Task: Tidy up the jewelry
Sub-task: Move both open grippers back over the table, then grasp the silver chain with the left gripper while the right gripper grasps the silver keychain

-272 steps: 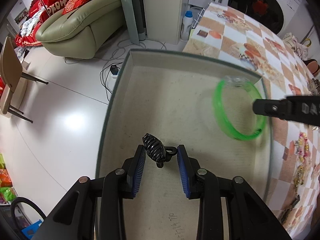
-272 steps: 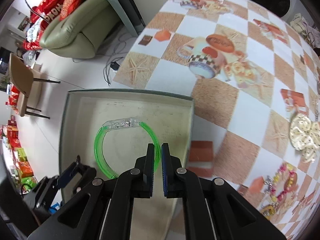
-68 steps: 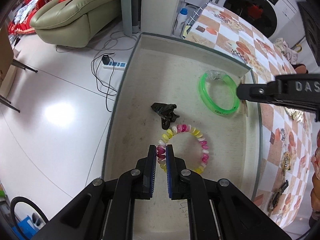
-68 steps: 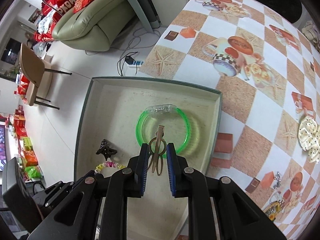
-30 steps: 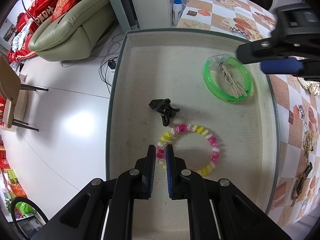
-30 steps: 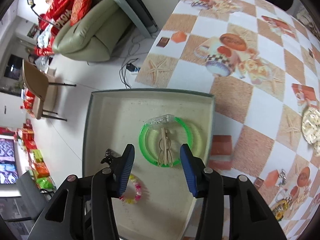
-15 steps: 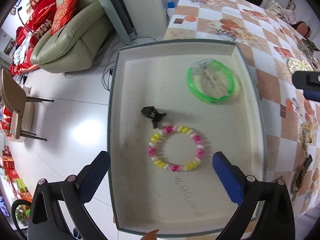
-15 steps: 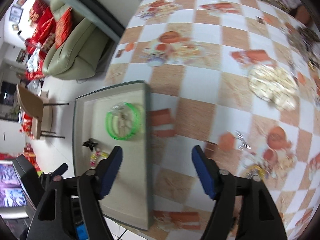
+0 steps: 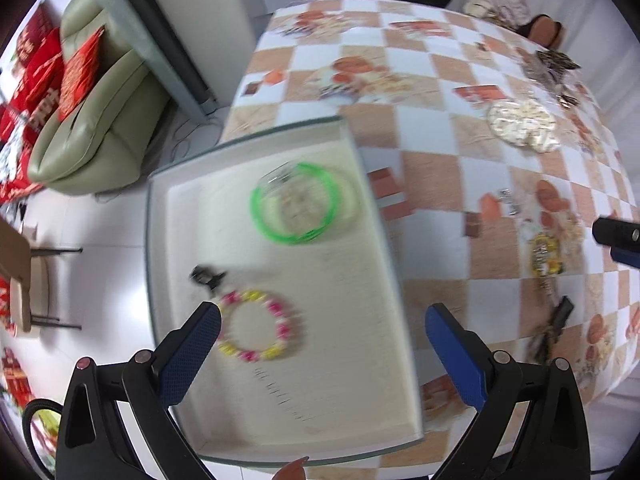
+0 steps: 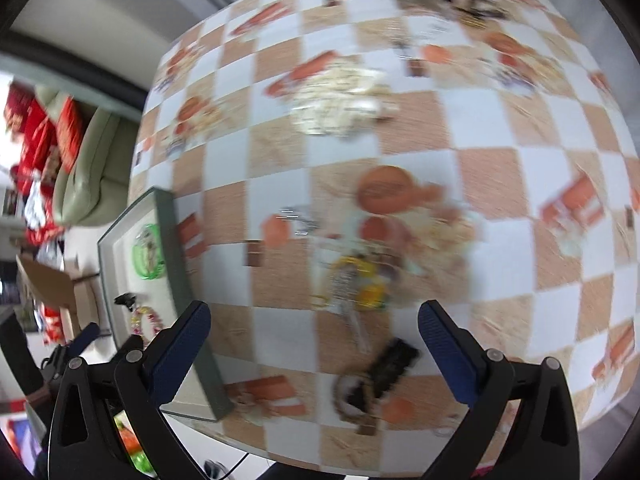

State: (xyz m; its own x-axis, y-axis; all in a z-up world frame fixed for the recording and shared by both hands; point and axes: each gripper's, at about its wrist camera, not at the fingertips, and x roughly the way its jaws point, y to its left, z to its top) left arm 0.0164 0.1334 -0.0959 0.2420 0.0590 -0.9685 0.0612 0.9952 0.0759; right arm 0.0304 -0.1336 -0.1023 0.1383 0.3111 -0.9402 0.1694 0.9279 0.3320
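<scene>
Both tongs gape empty, right gripper (image 10: 314, 330) still widening over the checkered tablecloth (image 10: 500, 184) (blurred); left gripper (image 9: 322, 334) above the tray (image 9: 360, 360), sofa (image 9: 100, 120) beyond.

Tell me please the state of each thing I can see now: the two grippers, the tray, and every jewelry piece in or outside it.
left gripper: open, holds nothing.
right gripper: jaws opening, nothing between them.
tray: uncovered, on the table's edge.
green bangle: flat in the tray.
beaded bracelet: flat in the tray.
black hair claw: in the tray, beside the beads.
yellow jewelry: outside the tray, on the tablecloth.
</scene>
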